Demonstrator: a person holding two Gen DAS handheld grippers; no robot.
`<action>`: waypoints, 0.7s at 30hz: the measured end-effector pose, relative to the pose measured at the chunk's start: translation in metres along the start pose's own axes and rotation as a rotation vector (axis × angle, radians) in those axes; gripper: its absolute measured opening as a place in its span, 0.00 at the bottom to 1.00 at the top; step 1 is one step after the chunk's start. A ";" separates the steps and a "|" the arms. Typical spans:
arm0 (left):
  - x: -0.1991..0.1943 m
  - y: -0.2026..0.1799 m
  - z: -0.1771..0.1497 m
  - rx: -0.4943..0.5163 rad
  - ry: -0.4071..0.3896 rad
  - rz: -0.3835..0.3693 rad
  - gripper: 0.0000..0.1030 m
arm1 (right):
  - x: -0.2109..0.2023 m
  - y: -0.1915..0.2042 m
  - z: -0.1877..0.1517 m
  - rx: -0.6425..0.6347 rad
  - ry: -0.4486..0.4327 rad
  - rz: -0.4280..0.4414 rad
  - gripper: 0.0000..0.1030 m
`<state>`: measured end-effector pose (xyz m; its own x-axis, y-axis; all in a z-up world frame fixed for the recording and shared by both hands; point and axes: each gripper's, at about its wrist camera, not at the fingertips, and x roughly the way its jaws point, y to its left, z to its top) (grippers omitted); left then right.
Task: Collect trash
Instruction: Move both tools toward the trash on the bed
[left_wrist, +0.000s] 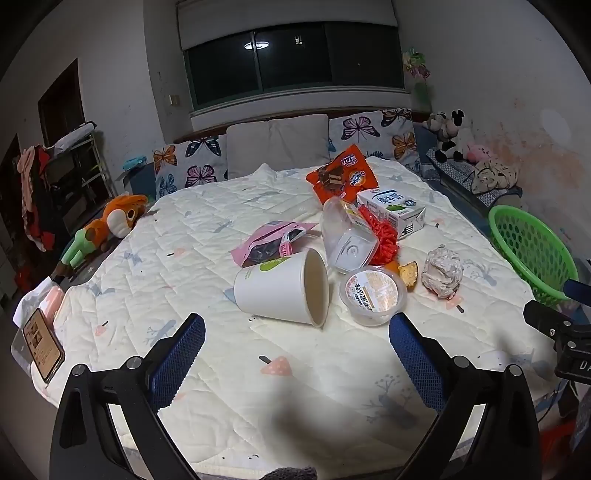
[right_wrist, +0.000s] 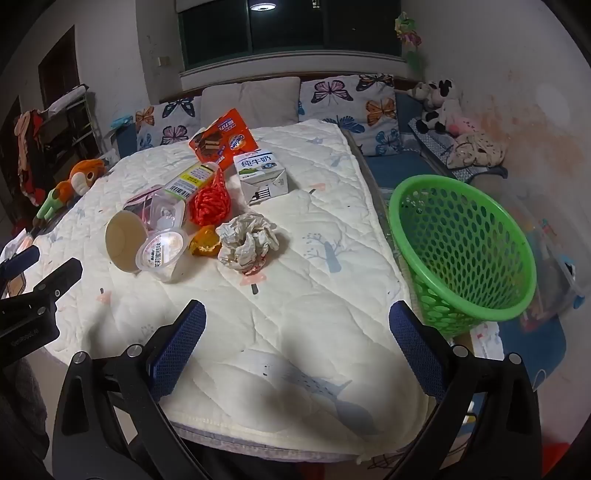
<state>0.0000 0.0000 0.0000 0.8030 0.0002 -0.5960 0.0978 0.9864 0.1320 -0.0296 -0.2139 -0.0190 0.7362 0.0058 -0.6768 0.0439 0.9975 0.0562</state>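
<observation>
Trash lies on a quilted white cover (left_wrist: 207, 229): a tipped white paper cup (left_wrist: 280, 288), a sealed clear jelly cup (left_wrist: 373, 291), a crumpled paper ball (left_wrist: 441, 271), a milk carton (left_wrist: 395, 208), a red net (left_wrist: 384, 232), a clear plastic container (left_wrist: 345, 240), a pink pouch (left_wrist: 269, 243) and an orange snack bag (left_wrist: 341, 173). My left gripper (left_wrist: 297, 354) is open and empty, just short of the paper cup. My right gripper (right_wrist: 297, 347) is open and empty over bare cover, with the paper ball (right_wrist: 245, 240) ahead of it. A green mesh basket (right_wrist: 461, 251) stands to the right of the cover.
Butterfly pillows (left_wrist: 365, 136) and a grey pillow (left_wrist: 277, 144) line the back. An orange plush toy (left_wrist: 110, 221) lies at the left edge, a phone (left_wrist: 40, 343) at the near left. Plush animals (right_wrist: 439, 107) sit at the back right.
</observation>
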 end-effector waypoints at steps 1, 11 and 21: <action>0.000 0.000 0.000 0.000 0.001 -0.001 0.94 | 0.000 0.000 0.000 0.001 0.000 0.000 0.96; 0.000 0.000 0.000 -0.002 0.002 -0.002 0.94 | 0.002 0.000 0.000 0.006 0.005 0.005 0.96; 0.000 0.000 0.000 -0.004 0.007 -0.004 0.94 | 0.007 0.001 0.001 -0.001 0.007 0.007 0.96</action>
<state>-0.0003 0.0000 0.0000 0.7987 -0.0031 -0.6017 0.0988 0.9871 0.1261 -0.0242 -0.2125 -0.0229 0.7319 0.0128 -0.6812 0.0384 0.9975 0.0599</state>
